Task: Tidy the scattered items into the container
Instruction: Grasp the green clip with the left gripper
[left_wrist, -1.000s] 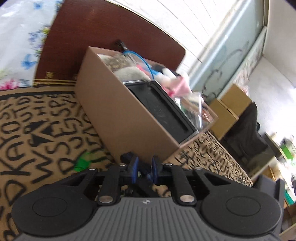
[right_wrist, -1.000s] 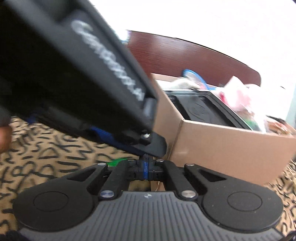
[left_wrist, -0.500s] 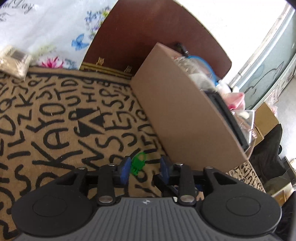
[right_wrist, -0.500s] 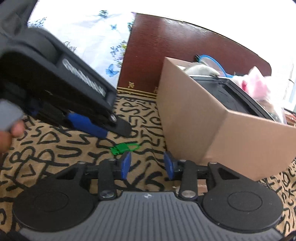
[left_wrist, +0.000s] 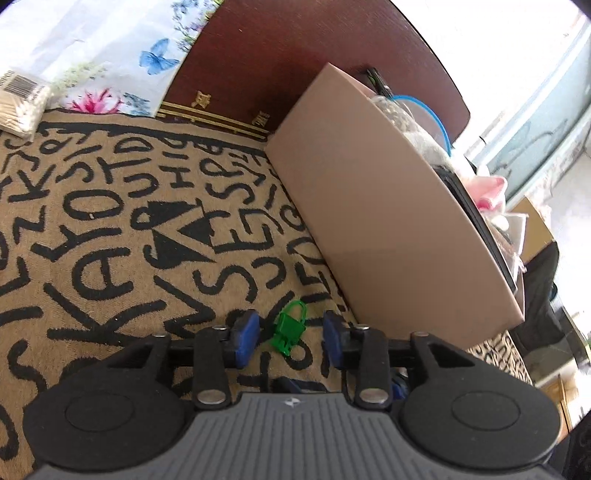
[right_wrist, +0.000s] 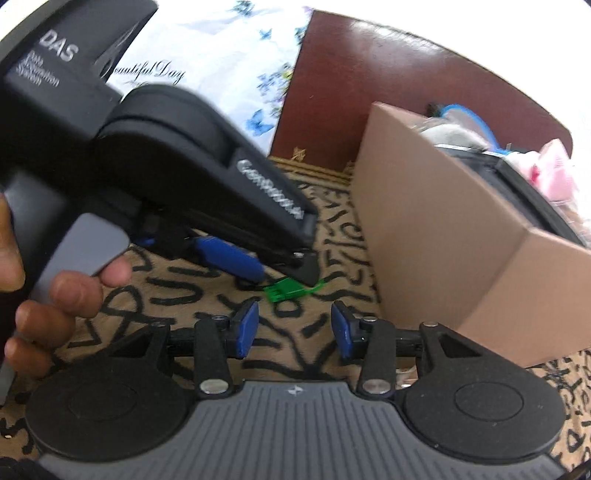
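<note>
Green padlock (left_wrist: 290, 326) between closing left gripper (left_wrist: 290, 334) pads

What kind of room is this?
Most likely a bedroom: a dark wooden headboard rises behind a letter-patterned blanket, with butterfly-print bedding beside it and a full cardboard box on top.

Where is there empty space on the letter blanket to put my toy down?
The letter-print blanket lies bare from the cardboard box across to the cotton swab packet. It is crowded near the green toy padlock, where both hand-held grippers meet. The box already looks full.
</note>
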